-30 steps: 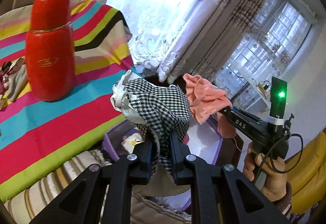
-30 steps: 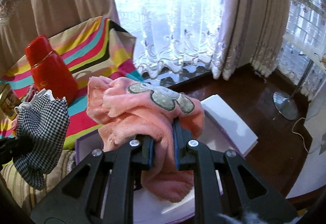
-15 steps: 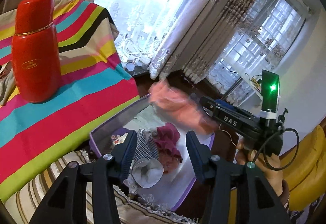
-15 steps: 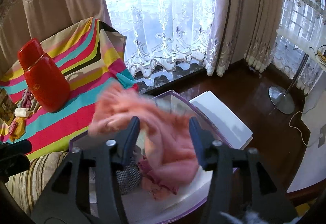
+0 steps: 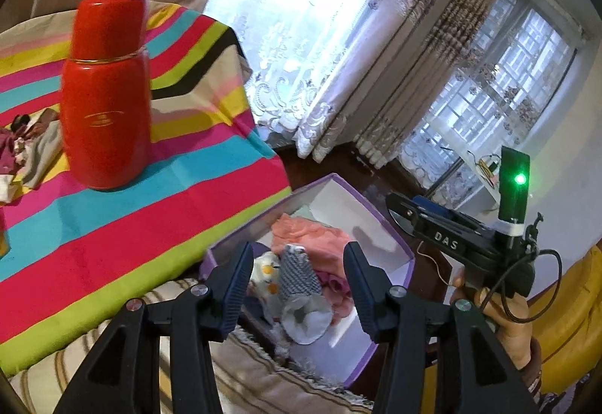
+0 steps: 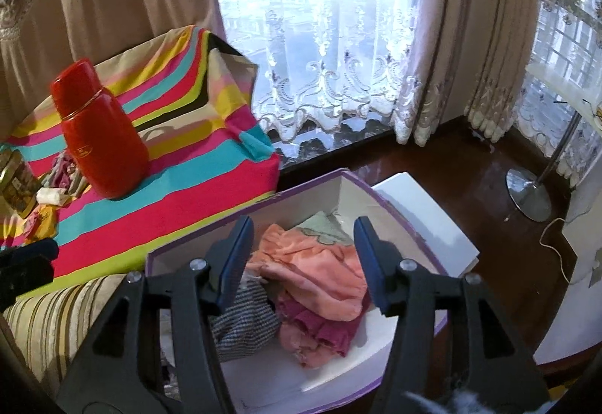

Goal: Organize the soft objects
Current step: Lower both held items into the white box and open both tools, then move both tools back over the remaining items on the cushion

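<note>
Left tool (image 5: 297, 280) was released, jaws spread wide, nothing between them; it hung over the purple-edged box (image 5: 395, 244) at lower centre of the left view. Right tool (image 6: 303, 260) was likewise released and empty, over the same box (image 6: 320, 184) in the right view.

Soft items were all inside the box. Pink towel (image 6: 320, 271) lay on top at centre, a pale green patch visible at its far edge. Checkered cloth (image 6: 244, 320) sat to its lower left, touching it. A magenta cloth (image 6: 323, 329) poked out under the towel's lower edge. In the left view the checkered cloth (image 5: 299, 273) lay in front of the towel (image 5: 308, 231), with a white floral piece (image 5: 265, 269) just beside it on the left.

Red thermos (image 5: 107, 94) stood upright on the striped bench cover (image 5: 131, 226), upper left of the frame. A few small cloths (image 5: 22, 147) sat at the far left edge beside it. The right tool's handle with a green LED (image 5: 520, 179) showed at right of the left view, held by a hand (image 5: 504, 323).
</note>
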A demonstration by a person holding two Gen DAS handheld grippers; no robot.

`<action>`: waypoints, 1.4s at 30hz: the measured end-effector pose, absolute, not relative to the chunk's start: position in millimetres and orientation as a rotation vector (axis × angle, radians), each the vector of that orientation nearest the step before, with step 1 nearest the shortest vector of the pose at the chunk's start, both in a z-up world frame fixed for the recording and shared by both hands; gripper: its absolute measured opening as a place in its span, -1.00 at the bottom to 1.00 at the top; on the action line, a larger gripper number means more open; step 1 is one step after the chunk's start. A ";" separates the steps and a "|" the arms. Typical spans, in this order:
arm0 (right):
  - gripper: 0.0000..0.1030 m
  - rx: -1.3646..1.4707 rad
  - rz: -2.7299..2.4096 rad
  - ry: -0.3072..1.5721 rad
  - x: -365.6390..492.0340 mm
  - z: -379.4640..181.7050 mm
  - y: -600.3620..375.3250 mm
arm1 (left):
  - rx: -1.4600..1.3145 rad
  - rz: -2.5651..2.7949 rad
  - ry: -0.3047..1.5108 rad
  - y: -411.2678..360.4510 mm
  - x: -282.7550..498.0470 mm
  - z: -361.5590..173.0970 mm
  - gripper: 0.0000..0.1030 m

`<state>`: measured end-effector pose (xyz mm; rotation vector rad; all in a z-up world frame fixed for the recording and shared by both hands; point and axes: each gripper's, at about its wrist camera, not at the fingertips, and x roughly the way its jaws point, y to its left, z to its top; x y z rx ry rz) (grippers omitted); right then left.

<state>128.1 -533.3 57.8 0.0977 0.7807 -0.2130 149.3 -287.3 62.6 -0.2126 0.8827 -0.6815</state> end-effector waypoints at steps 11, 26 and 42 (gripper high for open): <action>0.15 0.038 -0.120 0.803 138.2 55.2 -488.1 | -0.260 -0.575 0.858 -223.5 156.2 60.7 -0.01; 0.15 -0.086 0.004 0.835 149.6 49.4 -415.5 | -0.358 -0.362 0.840 -110.7 163.4 41.7 -0.01; 0.15 -0.149 0.148 0.879 170.3 38.5 -340.1 | -0.431 -0.129 0.831 -3.4 163.9 18.2 -0.01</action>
